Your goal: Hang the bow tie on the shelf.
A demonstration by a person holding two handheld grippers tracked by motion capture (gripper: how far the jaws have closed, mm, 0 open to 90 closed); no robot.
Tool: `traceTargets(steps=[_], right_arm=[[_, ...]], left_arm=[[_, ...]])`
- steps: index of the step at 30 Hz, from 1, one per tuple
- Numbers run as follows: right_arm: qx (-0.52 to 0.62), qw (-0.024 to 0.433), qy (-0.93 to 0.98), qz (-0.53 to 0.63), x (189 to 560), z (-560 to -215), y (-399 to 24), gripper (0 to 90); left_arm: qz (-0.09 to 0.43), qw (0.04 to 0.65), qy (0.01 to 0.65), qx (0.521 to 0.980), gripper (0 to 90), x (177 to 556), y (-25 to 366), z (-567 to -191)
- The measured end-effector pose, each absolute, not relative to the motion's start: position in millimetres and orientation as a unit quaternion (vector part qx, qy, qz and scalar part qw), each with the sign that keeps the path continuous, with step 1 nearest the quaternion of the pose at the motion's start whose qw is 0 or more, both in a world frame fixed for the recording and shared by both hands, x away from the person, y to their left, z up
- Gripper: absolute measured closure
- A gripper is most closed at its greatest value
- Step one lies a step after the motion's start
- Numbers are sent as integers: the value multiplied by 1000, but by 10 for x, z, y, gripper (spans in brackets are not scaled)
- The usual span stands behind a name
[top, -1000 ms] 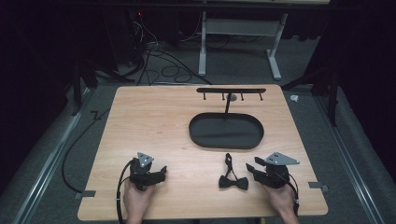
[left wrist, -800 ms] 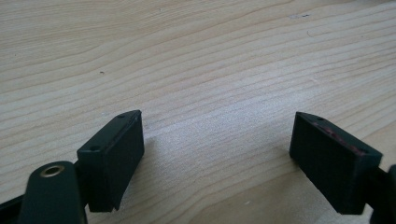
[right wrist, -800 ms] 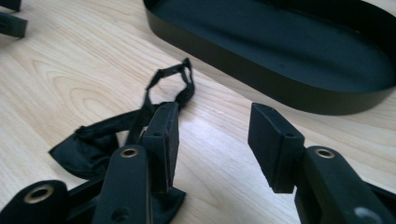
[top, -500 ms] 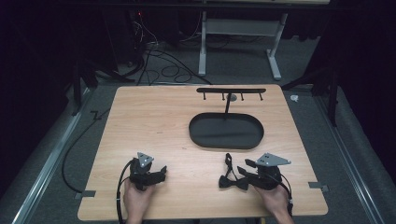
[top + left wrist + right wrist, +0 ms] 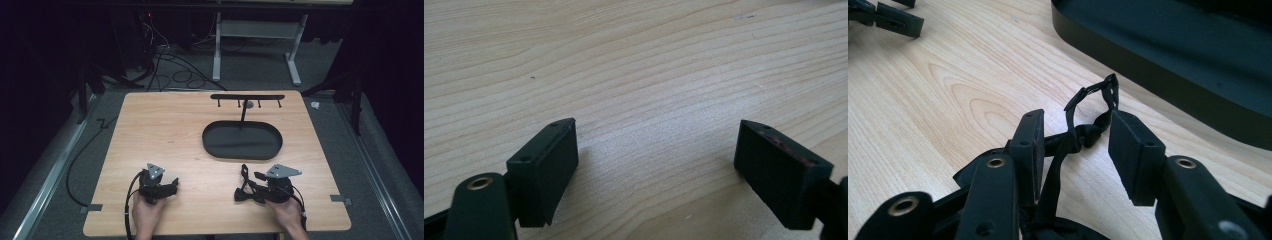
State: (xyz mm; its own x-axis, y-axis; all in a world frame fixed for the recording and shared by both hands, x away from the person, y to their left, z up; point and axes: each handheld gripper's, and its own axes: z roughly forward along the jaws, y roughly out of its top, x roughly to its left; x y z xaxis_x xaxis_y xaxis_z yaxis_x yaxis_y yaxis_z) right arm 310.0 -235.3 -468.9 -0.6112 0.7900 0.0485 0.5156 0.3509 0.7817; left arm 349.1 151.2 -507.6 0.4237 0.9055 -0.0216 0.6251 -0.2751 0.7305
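A black bow tie (image 5: 244,174) with a thin strap lies on the wooden table (image 5: 165,135) near the front edge, in front of the oval tray. My right gripper (image 5: 248,186) points left over it. In the right gripper view the tie's knot and strap (image 5: 1083,136) lie between the two jaws of the right gripper (image 5: 1080,122). The jaws have just been closing, but gaps remain on both sides, so the pads do not press on it. My left gripper (image 5: 172,185) rests at the front left, open (image 5: 656,165), with bare wood between its jaws.
A black oval tray (image 5: 210,145) sits right of centre; its wall (image 5: 1158,75) is close beyond the tie. From its far side rises a black post with a hook bar (image 5: 247,97). Cables lie on the floor behind the table.
My right gripper has slid left until its jaws reach around the bow tie, and the jaws stand narrower. The left gripper has not moved.
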Motion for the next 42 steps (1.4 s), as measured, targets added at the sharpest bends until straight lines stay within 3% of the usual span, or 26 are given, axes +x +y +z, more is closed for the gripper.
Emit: traceTargets(steps=[10,24,42], right_arm=[[412,159,811,384,3161,-4786,-2322,652],[417,143,819,368,3165,-4843,-2321,880],[409,149,807,400,3143,-4634,-2386,900]], left_arm=[[205,341,496,772,182,3491,1513,-5076],[206,341,496,772,182,3490,1512,-5076],[206,342,496,771,185,3489,1513,-5076]])
